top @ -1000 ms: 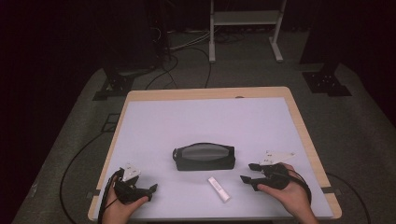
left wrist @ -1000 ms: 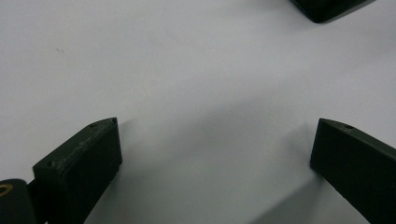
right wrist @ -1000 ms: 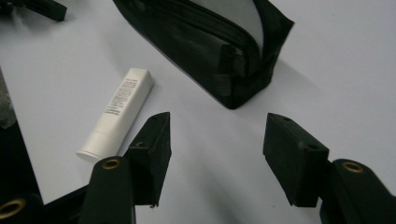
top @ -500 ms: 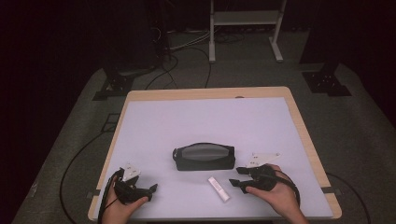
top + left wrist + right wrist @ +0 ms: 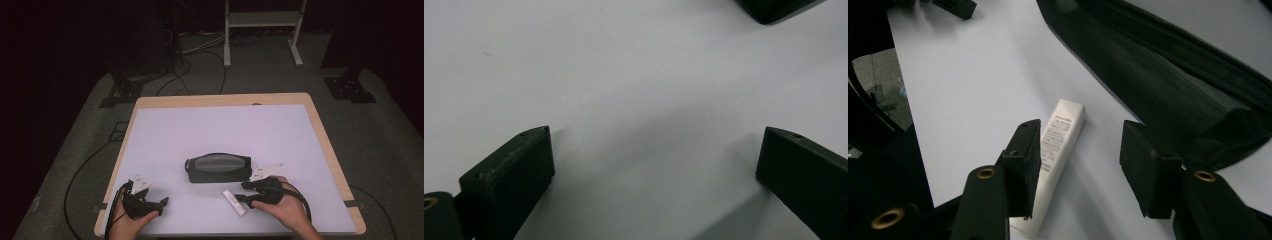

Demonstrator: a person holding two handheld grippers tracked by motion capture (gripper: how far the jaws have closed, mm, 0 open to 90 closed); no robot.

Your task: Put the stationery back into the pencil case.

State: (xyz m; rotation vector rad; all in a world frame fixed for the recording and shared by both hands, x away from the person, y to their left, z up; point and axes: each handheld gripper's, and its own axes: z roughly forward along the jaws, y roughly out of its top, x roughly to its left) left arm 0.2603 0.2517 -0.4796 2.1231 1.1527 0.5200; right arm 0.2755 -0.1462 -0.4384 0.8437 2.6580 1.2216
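Observation:
A black mesh pouch [image 5: 218, 167] lies near the middle of the table, long side across. A small white tube [image 5: 235, 202] lies just in front of it. My right gripper [image 5: 241, 191] is open right beside the tube's right end. In the right gripper view the white tube [image 5: 1060, 145] lies flat between the open jaws of that gripper [image 5: 1080, 127], close against the left one, with the pouch [image 5: 1173, 75] just past the right one. My left gripper [image 5: 161, 206] rests open near the front left corner; its view shows the gripper [image 5: 658, 132] over bare table.
The white table top [image 5: 220, 130] has a wooden rim [image 5: 325, 145]. A corner of the pouch [image 5: 774, 7] shows at the top right of the left gripper view. Cables [image 5: 200, 75] and stand feet [image 5: 350, 87] lie on the floor beyond the table.
My right gripper has slid left along the front of the pouch until its jaws reach the white tube. The left gripper, the pouch and the tube have stayed put.

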